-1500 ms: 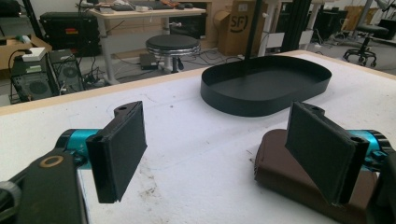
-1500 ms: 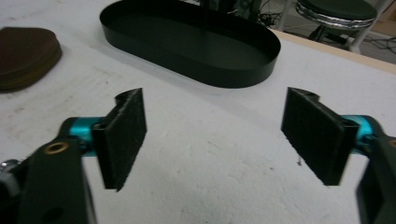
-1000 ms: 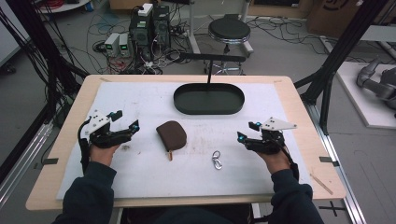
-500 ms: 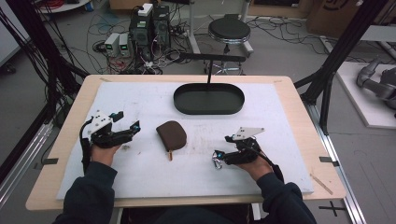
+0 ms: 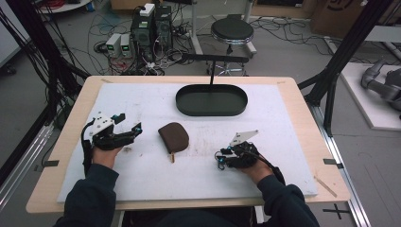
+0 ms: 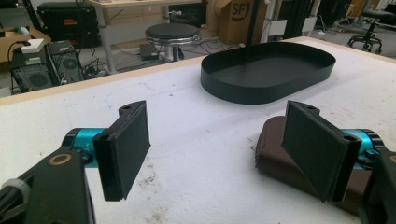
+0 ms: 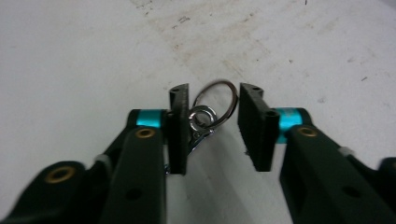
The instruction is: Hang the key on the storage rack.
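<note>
A metal key ring with a snap clasp lies on the white mat between the jaws of my right gripper. The left jaw touches the clasp, while the right jaw stands a little apart from the ring, so the gripper is open. From above, the right gripper sits low on the mat at the front right. A brown leather pouch lies at the mat's middle. My left gripper rests open to its left with nothing between the jaws. Through that gripper, the pouch shows behind the right jaw.
A black oval tray stands at the back of the mat, its wall beyond the left gripper. White mat covers most of the wooden table. A stool, computers and cables stand on the floor behind.
My right gripper has moved left and down to the key ring, which now sits between its jaws. The left gripper and the pouch have not moved.
</note>
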Demonstrator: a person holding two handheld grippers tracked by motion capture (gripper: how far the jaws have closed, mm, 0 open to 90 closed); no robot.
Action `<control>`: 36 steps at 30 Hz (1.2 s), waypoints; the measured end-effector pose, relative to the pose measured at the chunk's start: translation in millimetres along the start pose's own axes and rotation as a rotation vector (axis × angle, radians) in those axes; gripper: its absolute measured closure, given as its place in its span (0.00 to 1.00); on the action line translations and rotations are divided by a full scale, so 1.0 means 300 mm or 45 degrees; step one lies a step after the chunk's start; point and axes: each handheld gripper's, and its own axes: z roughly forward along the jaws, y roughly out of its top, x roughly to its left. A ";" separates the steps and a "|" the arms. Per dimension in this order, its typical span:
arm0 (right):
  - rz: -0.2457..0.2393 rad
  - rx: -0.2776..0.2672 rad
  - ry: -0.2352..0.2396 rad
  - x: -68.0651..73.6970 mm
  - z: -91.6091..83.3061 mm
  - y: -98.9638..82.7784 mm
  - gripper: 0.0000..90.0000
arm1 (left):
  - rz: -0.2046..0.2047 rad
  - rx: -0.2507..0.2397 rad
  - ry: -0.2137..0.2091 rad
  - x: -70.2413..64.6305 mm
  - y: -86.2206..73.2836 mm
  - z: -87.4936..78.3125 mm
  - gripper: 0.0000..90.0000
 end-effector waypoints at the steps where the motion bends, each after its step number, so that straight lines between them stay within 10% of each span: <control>1: -0.006 0.008 0.001 -0.001 0.000 -0.001 0.80 | 0.001 0.002 -0.001 0.000 -0.001 0.001 0.26; 21: -0.014 0.090 0.016 0.005 -0.008 0.016 0.98 | -0.002 0.006 -0.002 0.003 -0.002 0.002 0.26; 36: 0.016 -0.156 -0.092 -0.026 -0.114 0.056 1.00 | -0.007 0.009 0.000 0.006 -0.005 -0.002 0.27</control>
